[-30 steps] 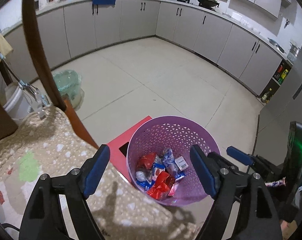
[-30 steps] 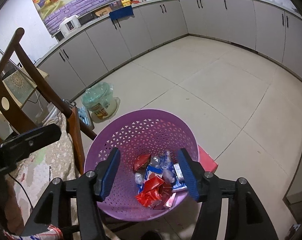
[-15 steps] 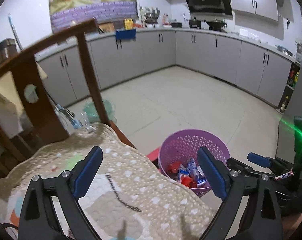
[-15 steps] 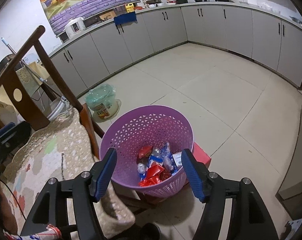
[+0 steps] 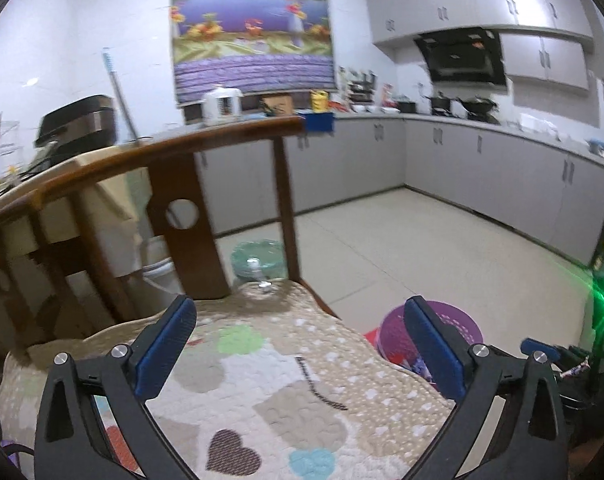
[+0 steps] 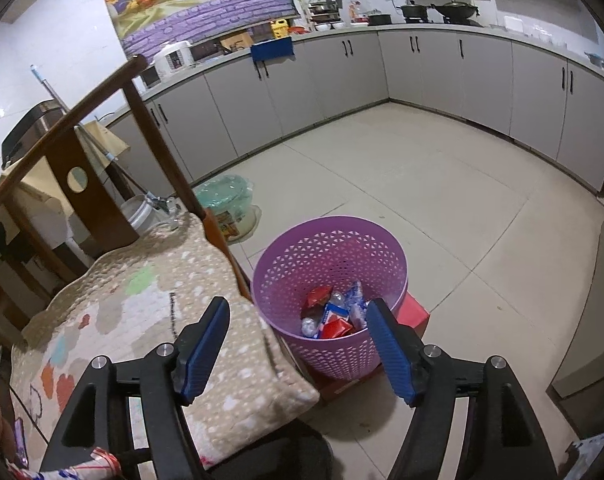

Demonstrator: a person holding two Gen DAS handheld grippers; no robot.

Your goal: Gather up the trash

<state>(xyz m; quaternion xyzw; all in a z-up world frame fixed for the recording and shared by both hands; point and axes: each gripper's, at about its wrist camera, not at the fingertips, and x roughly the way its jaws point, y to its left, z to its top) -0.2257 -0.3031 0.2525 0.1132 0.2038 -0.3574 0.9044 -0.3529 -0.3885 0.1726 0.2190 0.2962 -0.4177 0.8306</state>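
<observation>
At the far left of the right wrist view stands a wooden chair (image 6: pixel 90 184) with a round hole in its back slat, and a patterned quilted cushion (image 6: pixel 150 320) covers its seat. Behind the chair legs sit a white bucket (image 6: pixel 140 214) and a green-lidded container (image 6: pixel 228 204) on the tiled floor (image 6: pixel 442 200). The left gripper (image 5: pixel 300 346) hangs over the cushion, its jaws having just been opening and now spread wide with nothing between them. In that view the chair back blocks much of the kitchen cabinets (image 5: pixel 482 168), and the cushion's edge hides most of the purple basket (image 5: pixel 390 334).

Just right of the chair, touching or nearly touching the cushion's drooping corner, the purple basket (image 6: pixel 334 248) rests on a red box (image 6: pixel 416 314). Inside it lies the collected trash (image 6: pixel 330 312): red and blue wrappers and what look like crumpled clear plastic pieces, though the blur makes them hard to sort. The right gripper (image 6: pixel 298 344) hovers over the basket's near rim and the cushion corner, its jaws having just been opening, about halfway apart and empty.

A small wrapper (image 6: pixel 98 462) pokes out at the lower left edge, below the gripper body.
</observation>
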